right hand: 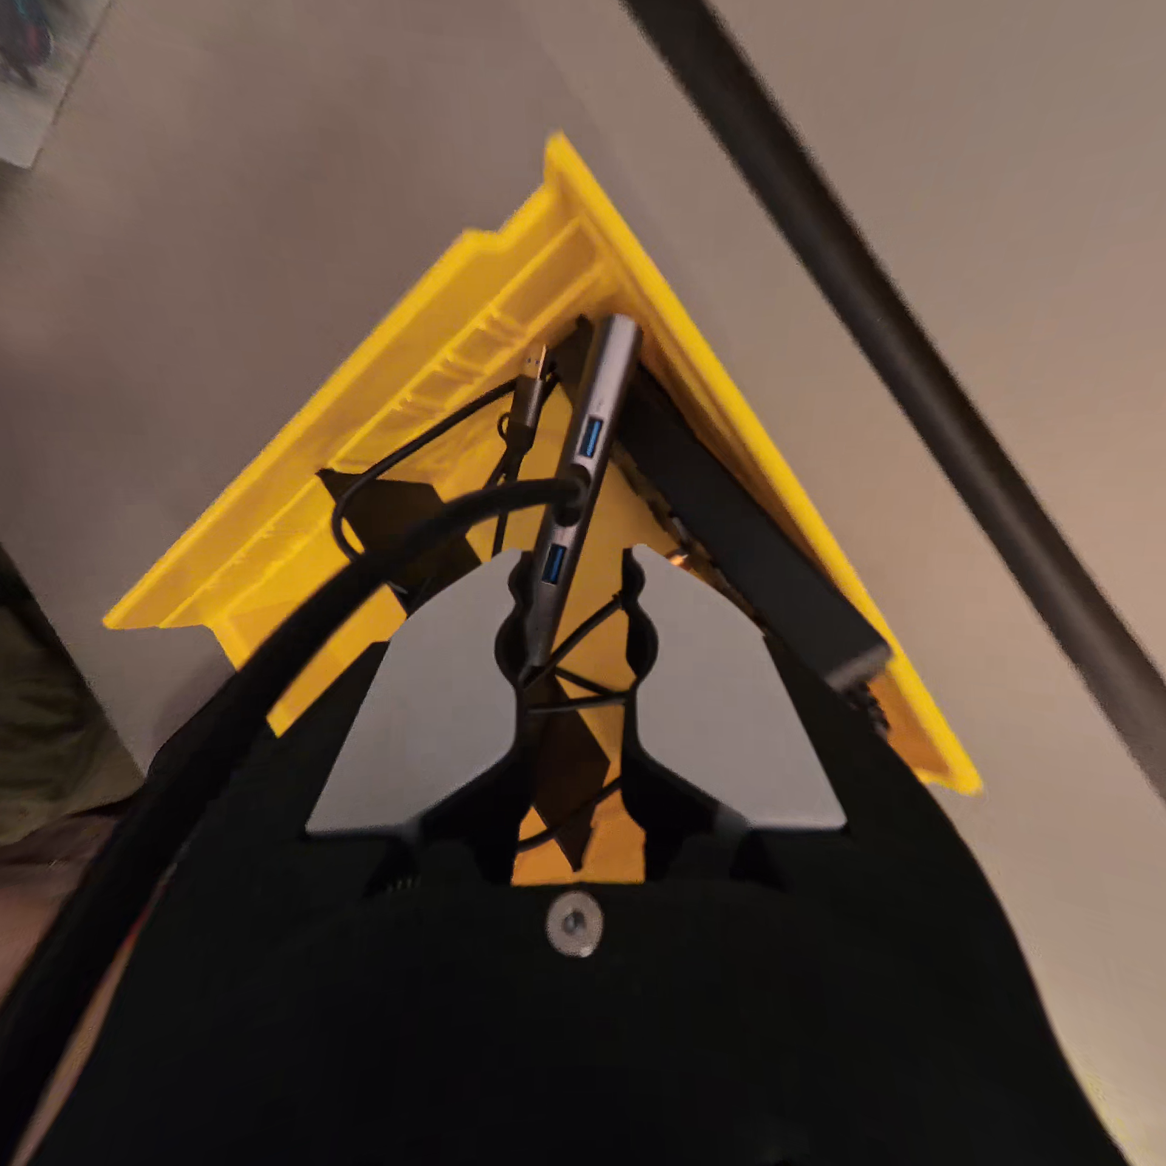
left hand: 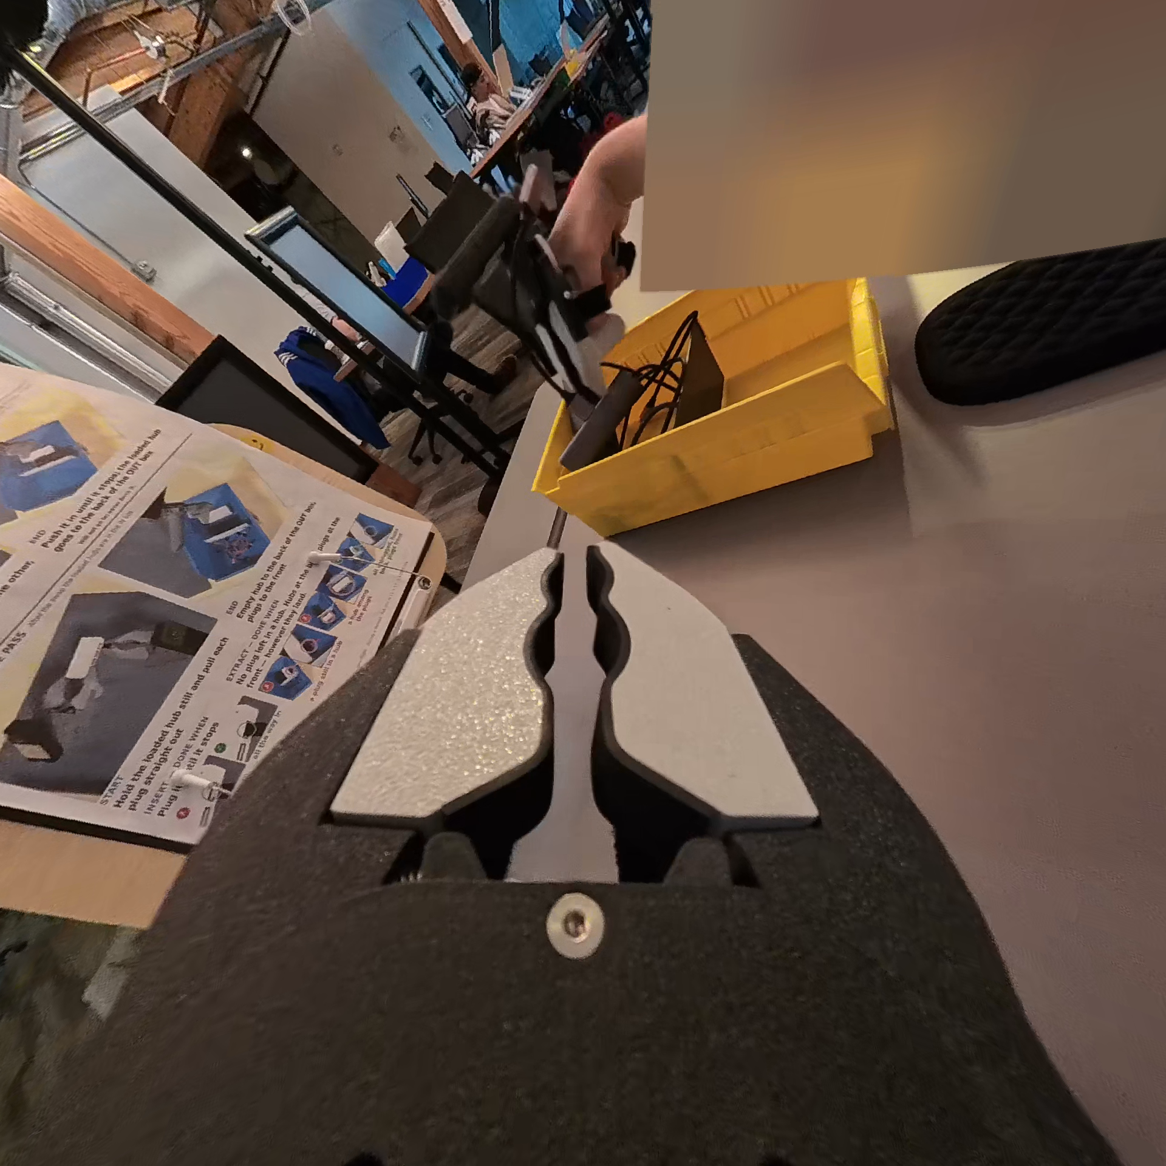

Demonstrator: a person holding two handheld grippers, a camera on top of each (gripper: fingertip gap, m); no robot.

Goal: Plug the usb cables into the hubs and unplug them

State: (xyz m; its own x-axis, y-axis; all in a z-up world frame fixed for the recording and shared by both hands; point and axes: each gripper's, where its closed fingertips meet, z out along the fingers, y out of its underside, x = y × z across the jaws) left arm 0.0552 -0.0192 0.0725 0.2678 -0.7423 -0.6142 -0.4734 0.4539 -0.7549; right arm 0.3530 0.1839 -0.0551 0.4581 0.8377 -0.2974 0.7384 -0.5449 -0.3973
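Note:
A yellow bin [left hand: 725,479] stands on the grey table [left hand: 915,725]. Inside it, a slim grey USB hub [right hand: 593,429] with blue ports leans upright, and it also shows in the left wrist view [left hand: 593,429]. A thick black cable [right hand: 441,511] is plugged into the hub's middle port. A loose metal-tipped plug [right hand: 535,385] lies beside the hub among thin black cables. My right gripper [right hand: 577,555] is open over the bin [right hand: 441,353], and the hub's lower end lies between its fingers near the left one. My left gripper [left hand: 574,555] is nearly closed and empty, low over the table short of the bin.
A black divider [right hand: 744,536] stands in the bin. A printed instruction sheet [left hand: 158,631] lies on a board to the left, past the table edge. A black padded rest [left hand: 1041,328] lies beyond the bin to the right. A hand [left hand: 599,208] holds the right gripper [left hand: 577,385]. Spacing between my two grippers at the tips: around 40 cm.

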